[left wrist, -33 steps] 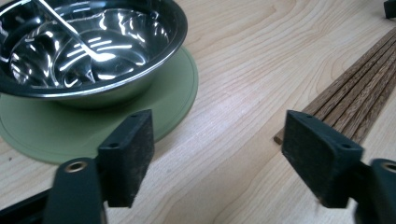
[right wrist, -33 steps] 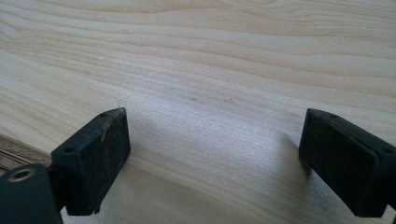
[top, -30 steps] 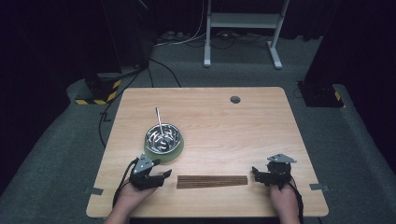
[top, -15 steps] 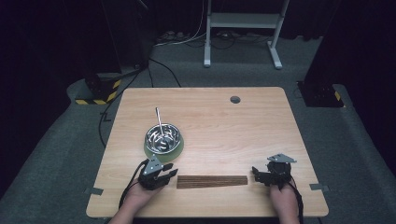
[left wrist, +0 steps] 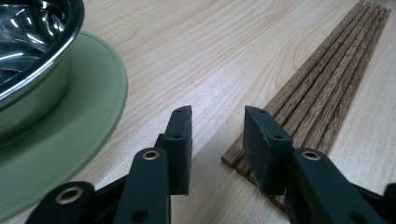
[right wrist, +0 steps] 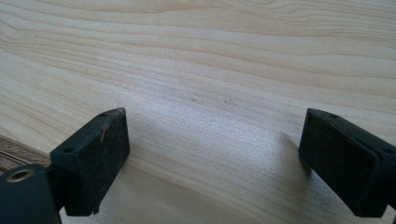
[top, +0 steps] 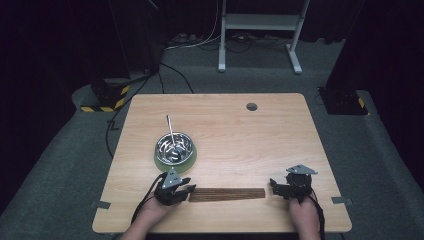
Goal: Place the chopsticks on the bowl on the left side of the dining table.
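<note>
A flat row of dark wooden chopsticks [top: 227,194] [left wrist: 327,79] lies near the table's front edge. My left gripper [top: 187,192] [left wrist: 217,116] sits low at the row's left end. Its jaws have just closed a good way and then opened slightly. The gap between them holds only bare table, and the chopstick ends lie under the right-hand jaw. My right gripper [top: 274,186] [right wrist: 213,114] stands wide open over bare wood just past the row's right end. The chopstick tips [right wrist: 14,156] show at its lower left.
A steel bowl [top: 174,146] [left wrist: 28,28] sits on a green plate [top: 192,156] [left wrist: 88,93] just beyond the left gripper, with a thin metal handle [top: 170,129] sticking up from it. A cable hole [top: 251,106] marks the wooden table [top: 260,140] at the back.
The left gripper has shifted right and lower toward the left end of the chopsticks, and its jaws stand narrower than before. The right gripper has stayed where it was.
</note>
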`<action>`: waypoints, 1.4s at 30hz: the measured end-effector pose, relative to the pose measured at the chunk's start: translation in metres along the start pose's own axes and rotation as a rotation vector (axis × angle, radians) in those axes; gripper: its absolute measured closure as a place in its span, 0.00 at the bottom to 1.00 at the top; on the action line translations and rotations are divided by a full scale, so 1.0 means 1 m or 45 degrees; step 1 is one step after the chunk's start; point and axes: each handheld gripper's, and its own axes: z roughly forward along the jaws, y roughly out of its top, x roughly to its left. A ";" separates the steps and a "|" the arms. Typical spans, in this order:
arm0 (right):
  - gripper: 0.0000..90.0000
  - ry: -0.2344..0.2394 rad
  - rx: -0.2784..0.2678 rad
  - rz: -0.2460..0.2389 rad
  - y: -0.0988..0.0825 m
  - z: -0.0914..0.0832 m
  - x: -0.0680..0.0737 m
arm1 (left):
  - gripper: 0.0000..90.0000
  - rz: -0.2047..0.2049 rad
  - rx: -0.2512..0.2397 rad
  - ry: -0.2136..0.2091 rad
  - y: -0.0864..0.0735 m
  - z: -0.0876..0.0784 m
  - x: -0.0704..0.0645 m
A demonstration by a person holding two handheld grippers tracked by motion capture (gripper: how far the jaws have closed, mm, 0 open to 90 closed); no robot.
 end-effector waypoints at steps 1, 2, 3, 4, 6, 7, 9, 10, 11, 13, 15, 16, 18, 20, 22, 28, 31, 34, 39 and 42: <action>0.09 0.000 0.000 0.000 0.000 0.000 0.000 | 0.70 0.008 0.006 -0.001 0.000 0.000 0.000; 0.09 0.000 0.001 0.003 0.000 0.000 0.000 | 0.70 0.011 0.002 -0.004 0.000 0.000 -0.001; 0.09 0.000 0.000 0.000 0.000 0.000 0.000 | 0.70 0.014 0.005 -0.008 0.001 0.000 -0.001; 0.09 0.000 0.000 0.001 0.000 0.000 0.000 | 0.70 0.007 0.010 -0.004 0.001 0.001 -0.002; 0.09 0.000 0.000 0.001 0.000 0.000 0.000 | 0.70 0.009 0.012 -0.005 0.001 0.002 -0.002; 0.09 0.000 0.000 0.000 0.000 0.000 0.000 | 0.70 0.021 0.020 0.007 0.000 0.003 -0.002; 0.09 0.000 0.001 0.003 0.000 0.000 0.000 | 0.70 0.012 0.017 0.008 0.001 0.004 -0.002; 0.09 -0.001 0.001 0.003 0.000 0.000 0.000 | 0.70 0.009 0.016 0.013 0.001 0.004 -0.002; 0.09 0.000 0.000 0.000 0.000 0.000 0.000 | 0.70 0.011 0.015 0.014 0.001 0.004 -0.002; 0.09 0.000 0.000 0.001 0.000 0.000 0.000 | 0.70 0.012 0.015 0.027 0.001 0.004 -0.002; 0.09 0.000 0.000 0.000 0.000 0.000 0.000 | 0.70 0.002 0.017 0.042 0.002 0.004 -0.001; 0.09 0.000 0.000 0.000 0.000 0.000 0.000 | 0.71 0.017 0.024 0.048 0.002 0.004 0.000; 0.09 0.000 0.000 0.000 0.000 0.000 0.000 | 0.71 -0.004 0.030 0.079 0.001 0.004 0.000; 0.09 0.000 0.000 0.001 0.000 0.000 0.000 | 0.71 0.000 0.037 0.089 0.001 0.004 0.002; 0.09 0.000 0.000 0.001 0.000 0.000 0.000 | 0.72 -0.005 0.031 0.096 0.001 0.003 0.004; 0.09 0.000 0.000 0.000 0.000 0.000 0.000 | 0.70 -0.009 0.034 0.065 0.004 0.006 0.004; 0.09 0.000 0.000 0.000 0.000 0.000 0.000 | 0.69 0.017 0.039 0.049 0.006 0.009 0.003; 0.09 0.000 0.000 0.000 0.000 0.000 0.000 | 0.69 0.017 0.049 0.043 0.007 0.011 0.003; 0.09 -0.001 0.001 0.003 0.000 0.000 0.000 | 0.70 0.004 0.053 0.011 0.008 0.013 0.005; 0.09 0.000 0.001 0.003 0.000 0.000 0.000 | 0.70 0.008 0.060 -0.009 0.008 0.014 0.005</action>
